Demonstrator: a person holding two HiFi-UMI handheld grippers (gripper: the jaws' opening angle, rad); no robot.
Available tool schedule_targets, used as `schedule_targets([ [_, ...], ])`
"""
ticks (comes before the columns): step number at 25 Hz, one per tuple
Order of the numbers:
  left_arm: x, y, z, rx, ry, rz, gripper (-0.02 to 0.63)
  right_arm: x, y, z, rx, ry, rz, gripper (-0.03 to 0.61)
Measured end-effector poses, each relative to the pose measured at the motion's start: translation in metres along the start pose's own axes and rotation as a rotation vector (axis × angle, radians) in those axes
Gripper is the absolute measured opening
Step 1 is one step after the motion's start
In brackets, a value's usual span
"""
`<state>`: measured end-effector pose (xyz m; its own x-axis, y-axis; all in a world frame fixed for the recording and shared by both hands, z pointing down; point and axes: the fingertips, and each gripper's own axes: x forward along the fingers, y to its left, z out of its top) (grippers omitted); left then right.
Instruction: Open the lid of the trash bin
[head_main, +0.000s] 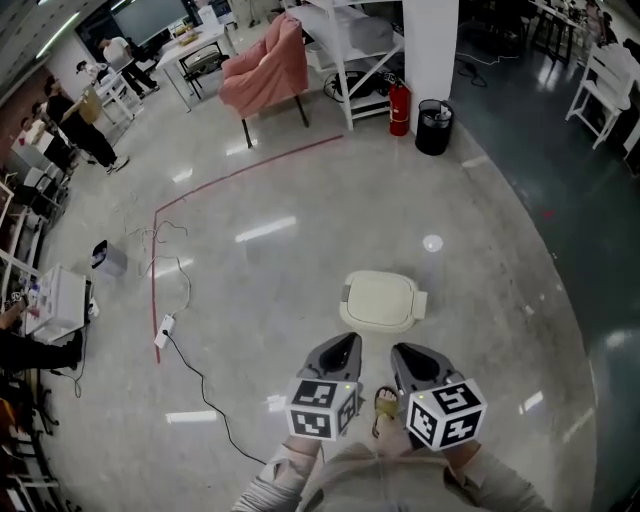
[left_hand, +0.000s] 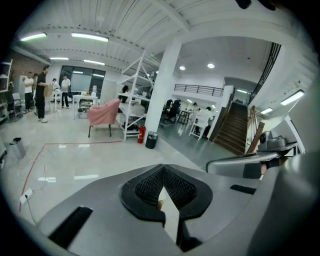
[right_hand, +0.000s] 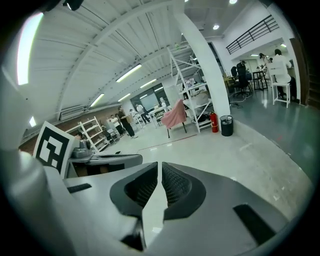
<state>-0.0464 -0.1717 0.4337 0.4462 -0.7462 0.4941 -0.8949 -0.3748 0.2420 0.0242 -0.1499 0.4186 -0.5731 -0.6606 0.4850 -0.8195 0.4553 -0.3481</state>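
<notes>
The trash bin (head_main: 383, 300) is a low cream box with rounded corners, its lid lying flat and closed, on the polished floor straight ahead of me. My left gripper (head_main: 347, 342) hangs just short of the bin's near left edge, its jaws together and holding nothing. Level with it, my right gripper (head_main: 404, 353) is a little short of the near right edge, also shut and empty. The left gripper view shows its jaws (left_hand: 162, 167) meeting at the tip. In the right gripper view only a hairline slit shows between the jaws (right_hand: 160, 165). Neither gripper view shows the bin clearly.
A black round bin (head_main: 434, 127), a red fire extinguisher (head_main: 399, 108) and a white rack (head_main: 350, 50) stand by a pillar far ahead. A pink-draped chair (head_main: 266, 65) is beyond. A cable with power strip (head_main: 163, 330) trails at left. People stand far left.
</notes>
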Motion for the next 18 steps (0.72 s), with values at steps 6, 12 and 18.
schedule_targets([
  [6, 0.031, 0.037, -0.030, -0.047, 0.068, 0.061, 0.002, 0.019, -0.005, -0.018, -0.004, 0.066, 0.002, 0.006],
  [12, 0.079, 0.081, -0.073, -0.074, 0.142, 0.092, 0.002, 0.047, -0.013, -0.046, 0.052, 0.115, -0.026, 0.006],
  [18, 0.127, 0.118, -0.136, -0.112, 0.260, 0.110, 0.002, 0.077, -0.026, -0.091, 0.120, 0.169, -0.079, 0.006],
])
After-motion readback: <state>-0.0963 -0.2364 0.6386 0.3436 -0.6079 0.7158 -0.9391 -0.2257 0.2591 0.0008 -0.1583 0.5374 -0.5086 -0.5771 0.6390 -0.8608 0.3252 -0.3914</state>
